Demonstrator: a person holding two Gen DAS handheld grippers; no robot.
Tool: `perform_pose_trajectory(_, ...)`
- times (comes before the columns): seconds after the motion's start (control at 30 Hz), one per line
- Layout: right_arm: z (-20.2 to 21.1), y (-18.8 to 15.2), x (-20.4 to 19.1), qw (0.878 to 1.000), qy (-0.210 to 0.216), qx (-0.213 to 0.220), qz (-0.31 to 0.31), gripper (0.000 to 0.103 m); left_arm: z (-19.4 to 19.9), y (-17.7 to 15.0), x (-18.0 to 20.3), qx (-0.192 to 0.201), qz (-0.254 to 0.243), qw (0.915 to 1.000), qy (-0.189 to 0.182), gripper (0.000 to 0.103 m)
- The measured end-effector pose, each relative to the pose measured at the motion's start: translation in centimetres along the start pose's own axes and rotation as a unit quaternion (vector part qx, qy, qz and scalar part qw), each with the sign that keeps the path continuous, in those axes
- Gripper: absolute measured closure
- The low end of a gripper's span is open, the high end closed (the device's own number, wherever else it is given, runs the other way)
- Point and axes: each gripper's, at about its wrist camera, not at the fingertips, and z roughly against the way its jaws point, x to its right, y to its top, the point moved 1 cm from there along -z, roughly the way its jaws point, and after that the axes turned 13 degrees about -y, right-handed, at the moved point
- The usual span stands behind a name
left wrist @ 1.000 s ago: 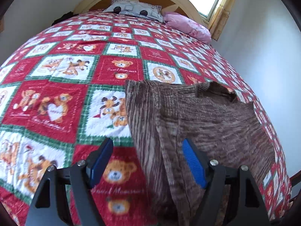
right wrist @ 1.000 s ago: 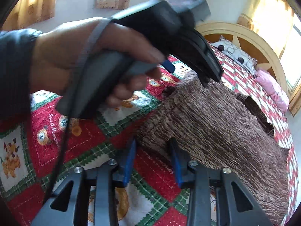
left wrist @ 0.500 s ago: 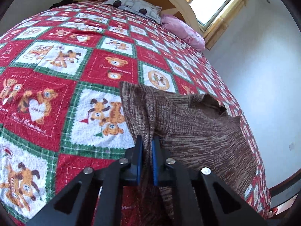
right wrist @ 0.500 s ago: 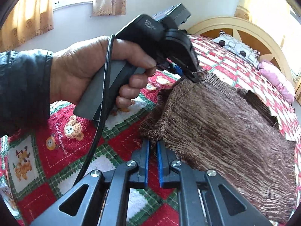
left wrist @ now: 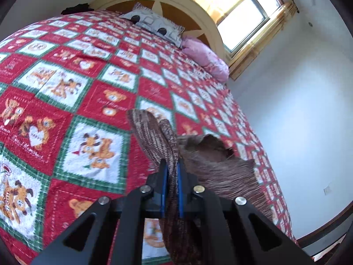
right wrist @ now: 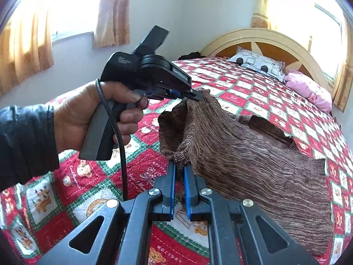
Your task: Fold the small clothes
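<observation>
In the left wrist view the left gripper (left wrist: 171, 170) sits low in the centre of the frame, its blue pads nearly together with a fold of the brown knitted garment (left wrist: 222, 172) pinched between them. The knit rises ahead of the jaws in a narrow ridge and also hangs down behind them toward the bottom edge. The rest of the garment spreads to the right of centre, lying on the bedspread (left wrist: 66, 101), a red, white and green patchwork with teddy bears.

In the right wrist view the right gripper (right wrist: 179, 167) is at lower centre, its blue pads drawn close on the bunched left edge of the same garment (right wrist: 253, 167). The cloth lifts from there up to the left gripper (right wrist: 194, 95), seen from the side at centre frame clamping a raised corner. The person's left hand (right wrist: 92, 119) wraps its handle at left, a dark sleeve (right wrist: 24, 145) behind it and a black cable (right wrist: 120, 145) hanging down. The garment's body slopes to the lower right across the bedspread.

Toward the upper right lie a grey patterned pillow (right wrist: 258, 63), a pink pillow (right wrist: 308, 90) and the arched headboard (right wrist: 262, 35).
</observation>
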Motion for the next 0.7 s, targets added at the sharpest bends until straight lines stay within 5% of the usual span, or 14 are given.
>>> perform_pose_trajectory(0.7, 3.8, -2.8, 9.8, 0.994, -0.01, 0.022, -0.11, 0.097, -5.8, 1.0, 11.1, -0.014, -0.051, 0.9981, -0.033, 0.095)
